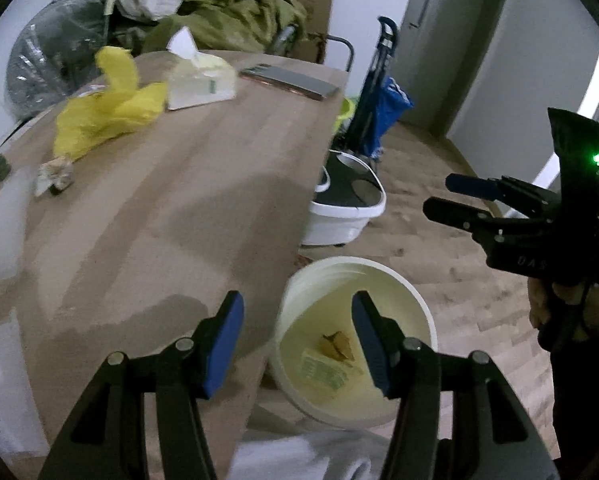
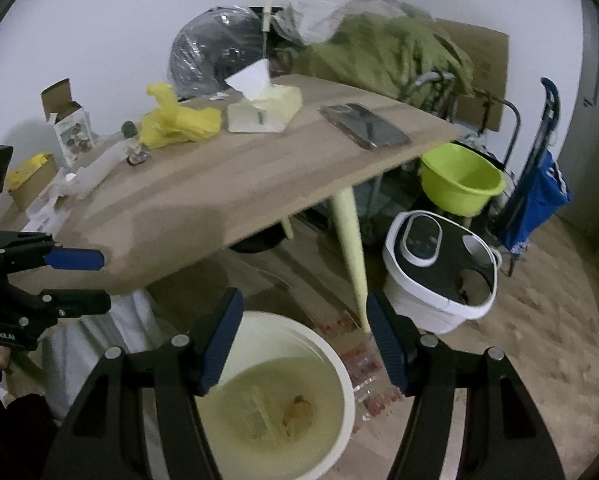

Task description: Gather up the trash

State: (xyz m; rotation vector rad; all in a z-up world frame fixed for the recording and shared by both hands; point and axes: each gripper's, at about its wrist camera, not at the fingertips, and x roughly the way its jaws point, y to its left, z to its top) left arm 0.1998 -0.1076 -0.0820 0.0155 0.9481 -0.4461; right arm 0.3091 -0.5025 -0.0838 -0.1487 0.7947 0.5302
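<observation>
We held both grippers, left [image 1: 297, 340] and right [image 2: 301, 342], half open and empty above the white bin [image 2: 339, 364] beside the table [image 1: 203, 184], where a yellow bag [image 1: 111, 116] and crumpled paper [image 1: 55, 176] lay.

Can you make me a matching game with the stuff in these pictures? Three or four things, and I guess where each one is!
Things:
1. yellow bag
2. white bucket
3. phone
4. green bowl

Places:
A. under the far end of the table
B. on the floor, with scraps inside
C. on the table, beside the tissue box
D. flat on the table, near its far corner

Pairs: 1-C, 2-B, 3-D, 4-A
</observation>
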